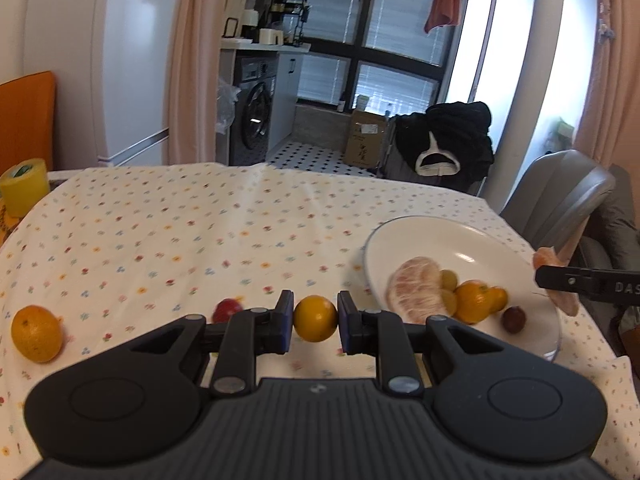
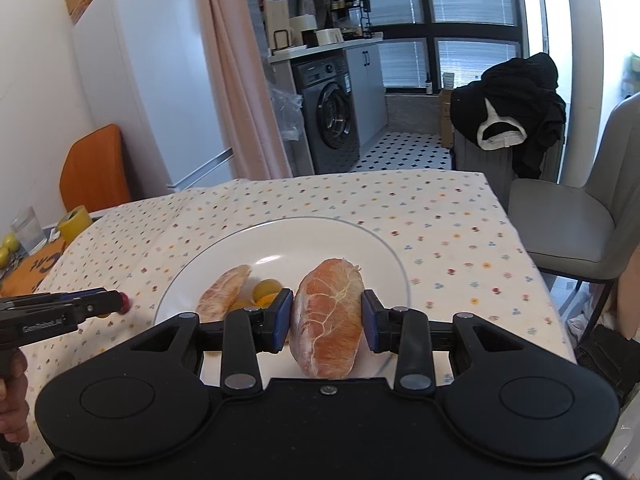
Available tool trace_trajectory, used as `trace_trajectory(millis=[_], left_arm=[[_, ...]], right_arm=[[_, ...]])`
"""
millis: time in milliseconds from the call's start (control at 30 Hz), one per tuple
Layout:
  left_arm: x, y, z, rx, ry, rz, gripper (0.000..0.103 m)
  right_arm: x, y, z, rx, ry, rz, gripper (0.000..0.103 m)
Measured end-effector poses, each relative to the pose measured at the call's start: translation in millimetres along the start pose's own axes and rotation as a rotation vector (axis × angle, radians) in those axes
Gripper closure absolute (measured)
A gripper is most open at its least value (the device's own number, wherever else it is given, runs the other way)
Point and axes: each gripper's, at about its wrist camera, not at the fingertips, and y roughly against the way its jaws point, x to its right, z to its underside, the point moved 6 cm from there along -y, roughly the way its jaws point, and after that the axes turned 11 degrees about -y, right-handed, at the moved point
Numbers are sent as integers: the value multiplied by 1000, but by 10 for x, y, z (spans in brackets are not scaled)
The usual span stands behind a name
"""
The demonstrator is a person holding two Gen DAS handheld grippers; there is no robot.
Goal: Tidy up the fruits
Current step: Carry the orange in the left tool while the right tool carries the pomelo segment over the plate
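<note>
My left gripper (image 1: 315, 318) is shut on a small orange fruit (image 1: 315, 319), held above the floral cloth just left of the white plate (image 1: 460, 240). The plate holds a peeled pomelo piece (image 1: 416, 290), green grapes (image 1: 449, 280), small oranges (image 1: 474, 301) and a dark grape (image 1: 513, 319). My right gripper (image 2: 326, 316) is shut on a peeled grapefruit segment (image 2: 326, 320) over the near side of the plate (image 2: 340, 236); another peeled piece (image 2: 222, 294) lies left of it. A loose orange (image 1: 37, 339) and a red fruit (image 1: 227, 309) lie on the cloth.
A yellow tape roll (image 1: 25, 186) stands at the table's far left. A glass (image 2: 28, 230) and small yellow fruits (image 2: 7, 247) sit beyond it. A grey chair (image 2: 580, 216) stands at the right edge. A person's hand (image 2: 12, 400) holds the left gripper's handle.
</note>
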Motion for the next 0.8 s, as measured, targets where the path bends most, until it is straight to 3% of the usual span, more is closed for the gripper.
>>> trace_trajectory(millis=[467, 700, 800], left_arm=[[624, -115, -167, 16, -51, 105, 82], [772, -197, -151, 1, -69, 130, 82], [826, -226, -133, -10, -76, 149, 82]], right_arm=[[198, -111, -87, 12, -41, 2, 68], [262, -161, -116, 50, -66, 6, 56], [277, -129, -111, 53, -66, 7, 56]])
